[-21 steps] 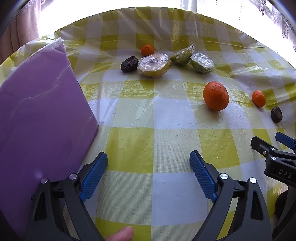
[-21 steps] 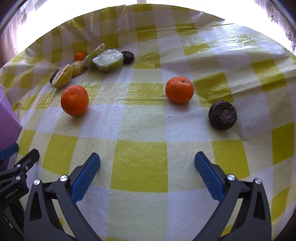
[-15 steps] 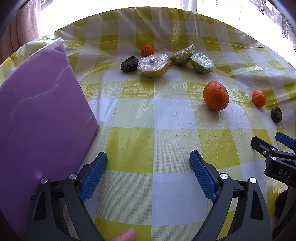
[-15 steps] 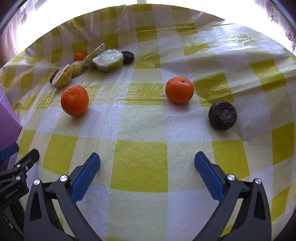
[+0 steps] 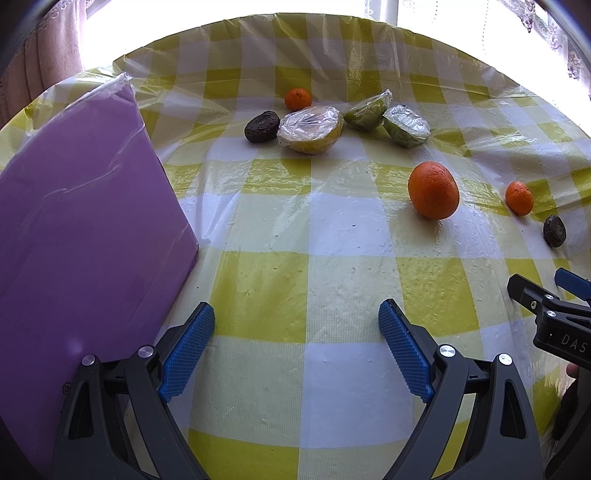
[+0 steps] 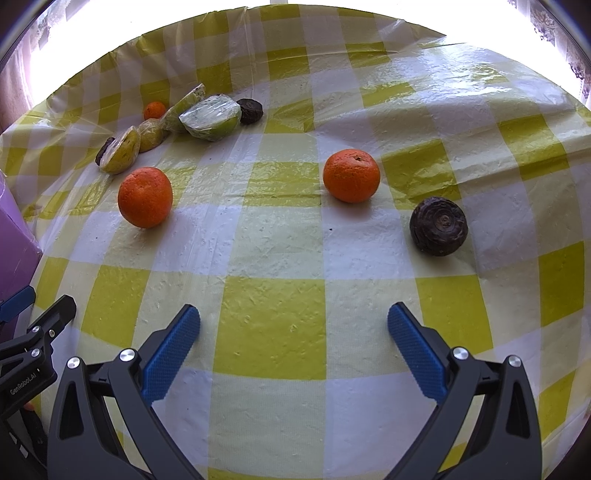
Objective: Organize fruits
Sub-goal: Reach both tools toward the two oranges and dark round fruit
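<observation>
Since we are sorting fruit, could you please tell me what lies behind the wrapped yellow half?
A small orange sits just behind the yellow half. Part of its base is hidden by the wrap.

Three orange citrus fruits lay out: one large (image 6: 145, 196), one medium (image 6: 351, 175), one small (image 6: 154, 110). Three dark wrinkled fruits (image 6: 438, 225) (image 6: 250, 110) (image 5: 262, 126), the third barely visible from the right wrist. Wrapped cut halves numbered at least three (image 5: 310, 124) (image 5: 364, 110) (image 5: 406, 125); one purple box (image 5: 81, 229).

Strong daylight pours in from the window (image 5: 236, 22) at the far side and blows out to pure white. It throws glare across the glossy checked tablecloth (image 6: 461, 96), strongest at far right. Fruit shadows fall toward the near side. Fisheye bending curves the edges; focus is sharp throughout.
</observation>
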Demonstrator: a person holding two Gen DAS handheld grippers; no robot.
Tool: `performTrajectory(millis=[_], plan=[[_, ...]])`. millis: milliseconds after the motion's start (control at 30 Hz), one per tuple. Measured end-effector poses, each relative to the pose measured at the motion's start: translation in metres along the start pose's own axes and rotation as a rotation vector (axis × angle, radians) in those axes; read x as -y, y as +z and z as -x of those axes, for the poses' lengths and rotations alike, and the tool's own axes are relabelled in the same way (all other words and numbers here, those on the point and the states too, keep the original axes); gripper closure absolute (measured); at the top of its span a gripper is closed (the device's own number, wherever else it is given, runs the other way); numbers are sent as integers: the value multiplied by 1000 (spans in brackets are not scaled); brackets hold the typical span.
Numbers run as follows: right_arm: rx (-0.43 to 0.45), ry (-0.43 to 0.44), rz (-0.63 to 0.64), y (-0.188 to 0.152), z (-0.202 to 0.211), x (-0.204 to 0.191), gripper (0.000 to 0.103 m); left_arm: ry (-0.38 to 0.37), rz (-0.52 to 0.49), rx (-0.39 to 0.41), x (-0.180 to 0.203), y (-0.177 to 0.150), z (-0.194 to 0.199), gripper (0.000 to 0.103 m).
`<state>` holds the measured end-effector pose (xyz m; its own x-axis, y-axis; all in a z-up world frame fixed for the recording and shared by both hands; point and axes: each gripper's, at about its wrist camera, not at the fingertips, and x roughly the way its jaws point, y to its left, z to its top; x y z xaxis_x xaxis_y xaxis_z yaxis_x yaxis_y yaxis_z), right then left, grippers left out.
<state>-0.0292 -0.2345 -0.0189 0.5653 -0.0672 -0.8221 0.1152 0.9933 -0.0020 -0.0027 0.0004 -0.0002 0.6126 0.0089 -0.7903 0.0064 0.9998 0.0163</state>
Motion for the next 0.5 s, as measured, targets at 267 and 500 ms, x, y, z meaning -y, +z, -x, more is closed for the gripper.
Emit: performTrajectory(millis=[267,500], plan=[[16,48,-176,9,0,52,1,-69,-82,-11,15,8,-5,14],[30,106,-168,31,-10,70,6,-128,-160,1,41,22,-13,14]])
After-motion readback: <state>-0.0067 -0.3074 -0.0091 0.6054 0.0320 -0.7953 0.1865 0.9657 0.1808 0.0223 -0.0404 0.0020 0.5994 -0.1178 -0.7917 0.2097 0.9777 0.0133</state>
